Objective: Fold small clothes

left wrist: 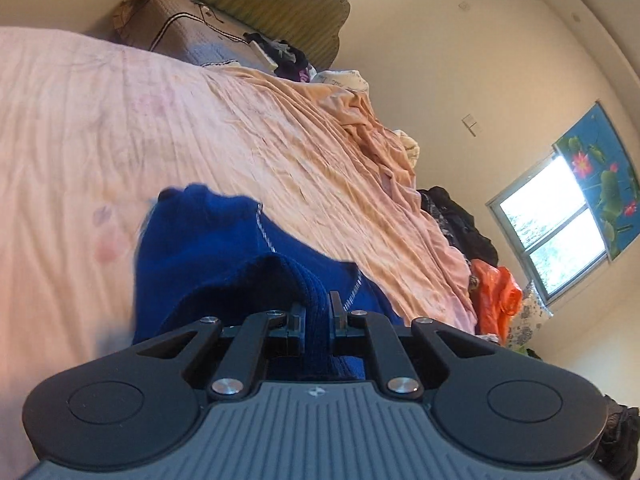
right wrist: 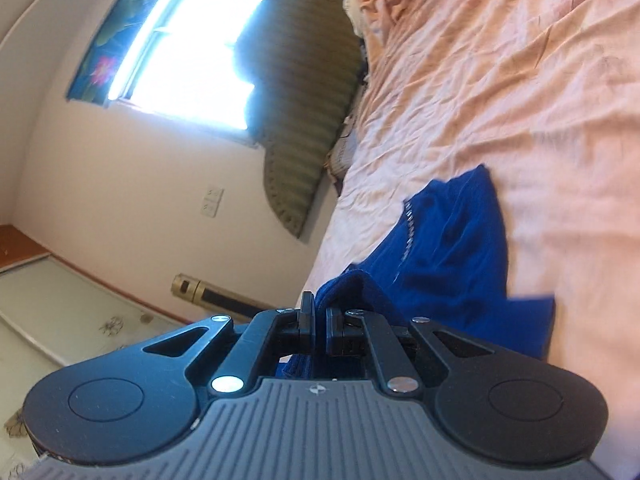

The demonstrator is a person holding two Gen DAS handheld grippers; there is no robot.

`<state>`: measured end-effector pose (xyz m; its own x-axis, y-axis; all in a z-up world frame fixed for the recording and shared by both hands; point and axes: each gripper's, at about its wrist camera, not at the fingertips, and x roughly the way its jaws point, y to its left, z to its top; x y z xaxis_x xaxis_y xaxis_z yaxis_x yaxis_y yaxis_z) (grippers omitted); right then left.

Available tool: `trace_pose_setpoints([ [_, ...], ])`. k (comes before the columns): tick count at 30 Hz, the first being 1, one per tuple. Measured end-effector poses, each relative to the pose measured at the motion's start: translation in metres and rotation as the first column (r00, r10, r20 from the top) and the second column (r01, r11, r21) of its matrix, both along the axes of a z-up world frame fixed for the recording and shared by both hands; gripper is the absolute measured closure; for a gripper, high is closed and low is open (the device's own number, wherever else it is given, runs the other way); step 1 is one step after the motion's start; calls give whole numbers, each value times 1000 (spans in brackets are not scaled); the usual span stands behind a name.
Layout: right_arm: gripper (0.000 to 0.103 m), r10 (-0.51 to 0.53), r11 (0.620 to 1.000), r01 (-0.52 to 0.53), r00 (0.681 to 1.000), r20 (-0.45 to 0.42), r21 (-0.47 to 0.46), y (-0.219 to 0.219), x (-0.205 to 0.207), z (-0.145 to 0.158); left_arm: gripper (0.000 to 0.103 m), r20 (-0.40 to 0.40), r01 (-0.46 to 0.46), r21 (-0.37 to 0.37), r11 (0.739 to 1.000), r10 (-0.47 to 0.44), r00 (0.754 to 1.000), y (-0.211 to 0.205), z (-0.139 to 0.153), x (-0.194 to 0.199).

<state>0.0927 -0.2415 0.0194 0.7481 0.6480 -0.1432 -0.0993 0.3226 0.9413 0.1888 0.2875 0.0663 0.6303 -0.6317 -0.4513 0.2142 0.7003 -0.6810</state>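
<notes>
Both grippers, left (left wrist: 317, 312) and right (right wrist: 320, 314), pinch the blue knit garment (left wrist: 224, 252) above the bed sheet (left wrist: 100, 120); folding looks barely begun.

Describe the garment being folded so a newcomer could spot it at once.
Start at the wide bed under its wrinkled peach-pink sheet. Near its close edge lies the blue garment, with both the left gripper and the right gripper clamped on its ribbed hem. It is the only deep-blue item, edged with pale stitching.

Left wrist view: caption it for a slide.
Left gripper clamps the ribbed edge of a blue garment above a pink bedsheet.
</notes>
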Motion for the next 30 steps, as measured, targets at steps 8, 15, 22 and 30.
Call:
trace_pose_setpoints([
  [8,92,-50,998,55,987,-152,31,-12,101,-50,93,-12,-64,37,997,64,998,-12,-27,94],
  [15,60,-77,997,70,968,-241,-36,-2,144,-68,78,-71,-99,59,993,104,992,-19,-53,142],
  [22,36,-115,984,101,989,-88,-150,4,93,-13,0,6,-147,-9,989,147,989,-8,-11,119],
  [30,35,-110,909,99,994,-4,-405,16,-70,2,0,0,-318,36,947,318,948,31,-30,-21],
])
